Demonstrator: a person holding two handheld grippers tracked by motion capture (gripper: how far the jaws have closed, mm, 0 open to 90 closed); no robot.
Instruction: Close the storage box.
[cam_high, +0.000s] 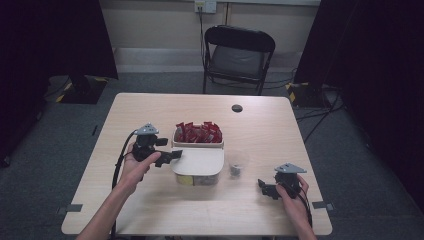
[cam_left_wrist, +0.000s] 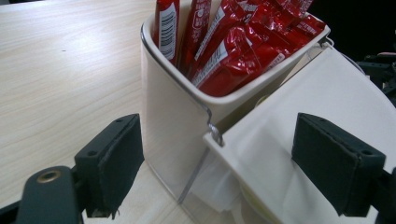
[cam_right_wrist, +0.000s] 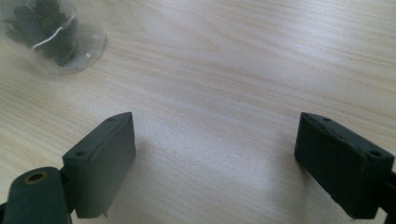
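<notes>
A white organiser box (cam_high: 198, 145) stands mid-table, its far compartment packed with red sachets (cam_high: 198, 133). Its near compartment has a flat white lid (cam_high: 198, 161), with yellow items showing under it. My left gripper (cam_high: 169, 149) is open at the box's left side. In the left gripper view the box wall (cam_left_wrist: 170, 121) and the lid's corner (cam_left_wrist: 299, 107) stand between the spread jaws of the gripper (cam_left_wrist: 224, 168), and red sachets (cam_left_wrist: 233, 51) stick up above. My right gripper (cam_high: 265, 188) hovers open over bare wood at the front right, its fingers (cam_right_wrist: 105, 154) empty.
A small clear cup (cam_high: 236, 168) of dark pieces stands right of the box; it is the cup (cam_right_wrist: 53, 37) in the right gripper view's top left corner. A black disc (cam_high: 237, 108) lies near the far edge. A folding chair (cam_high: 237, 57) stands beyond the table.
</notes>
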